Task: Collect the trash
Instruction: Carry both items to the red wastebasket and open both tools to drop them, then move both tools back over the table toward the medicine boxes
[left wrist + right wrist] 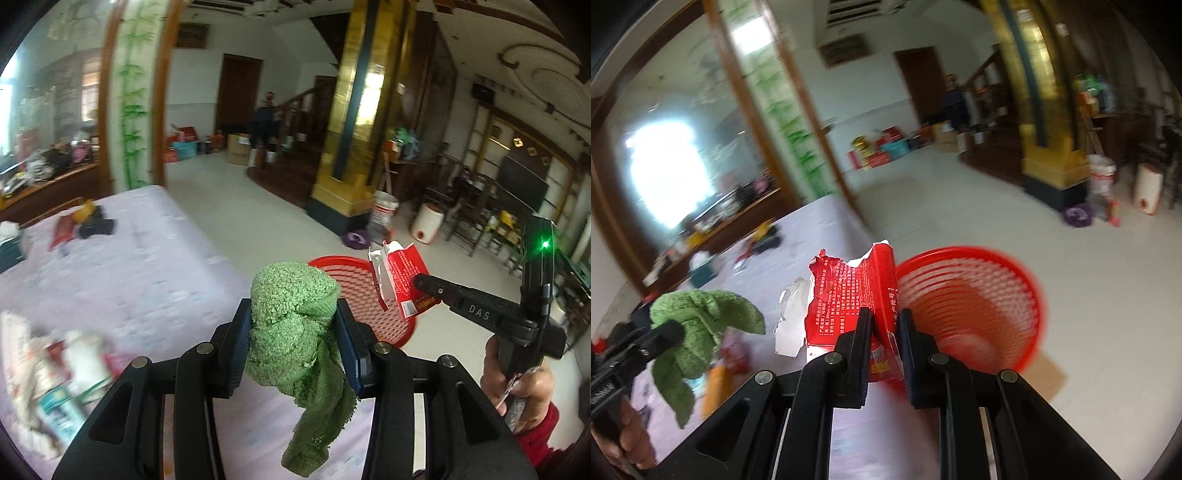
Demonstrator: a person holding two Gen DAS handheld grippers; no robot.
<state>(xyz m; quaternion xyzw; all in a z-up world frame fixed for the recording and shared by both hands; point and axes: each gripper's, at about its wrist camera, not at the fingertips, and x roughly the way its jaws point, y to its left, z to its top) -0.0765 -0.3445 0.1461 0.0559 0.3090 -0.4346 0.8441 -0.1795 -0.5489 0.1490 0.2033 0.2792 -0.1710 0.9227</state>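
Observation:
My left gripper [293,312] is shut on a crumpled green cloth [295,332], whose tail hangs down below the jaws. That cloth [701,325] also shows at the left of the right wrist view, held up over the table. My right gripper [884,317] is shut on a torn red carton [857,291] with a white inner flap. In the left wrist view the carton [404,273] hangs over the rim of a red mesh basket [354,295]. The basket [971,306] stands on the floor just past the table's edge, right of the carton.
A table with a lilac cloth [129,266] carries packets and bottles [55,387] at near left and dark items [88,225] at its far end. Beyond lie a pale tiled floor [258,192], a gold pillar [354,147], buckets [384,210] and chairs [469,210]. A person [264,122] stands by the stairs.

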